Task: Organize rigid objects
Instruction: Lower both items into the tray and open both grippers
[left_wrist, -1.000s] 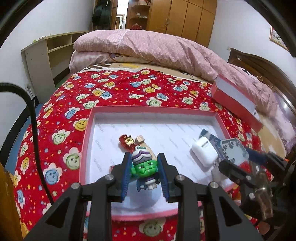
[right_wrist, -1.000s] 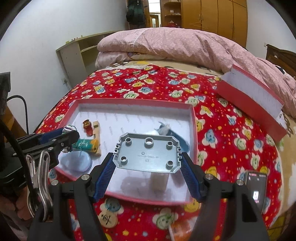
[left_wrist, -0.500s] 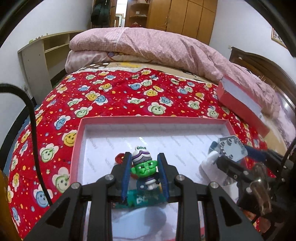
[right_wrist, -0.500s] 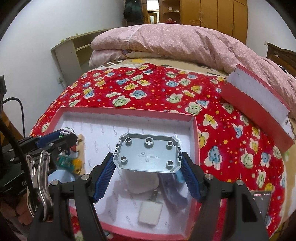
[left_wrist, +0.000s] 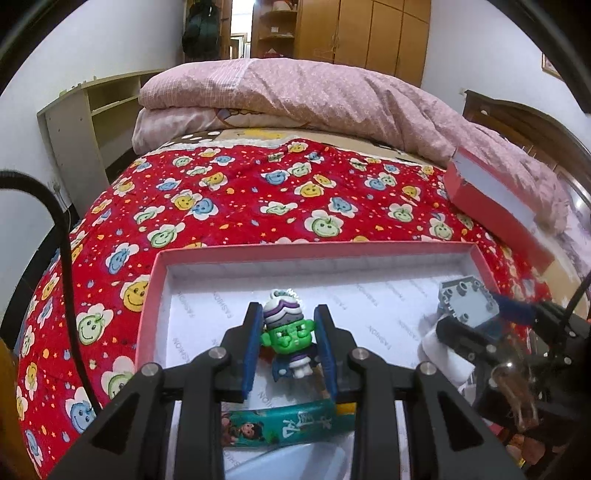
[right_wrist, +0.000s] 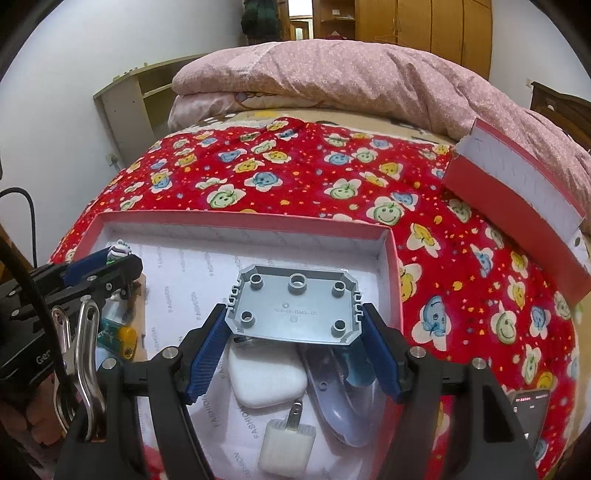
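The left claw (left_wrist: 290, 341) pinches a small green-faced figure (left_wrist: 290, 332) by its sides; the figure stands upright, head up toward the far side of the bed, face to the camera, above the left part of the red box (left_wrist: 314, 251). Under it a teal tube (left_wrist: 288, 424) lies crosswise on the box floor. The right claw (right_wrist: 295, 328) grips a grey studded plate (right_wrist: 295, 310), long axis running from pad to pad, its underside to the camera, over the white case (right_wrist: 267, 382) in the right part of the box.
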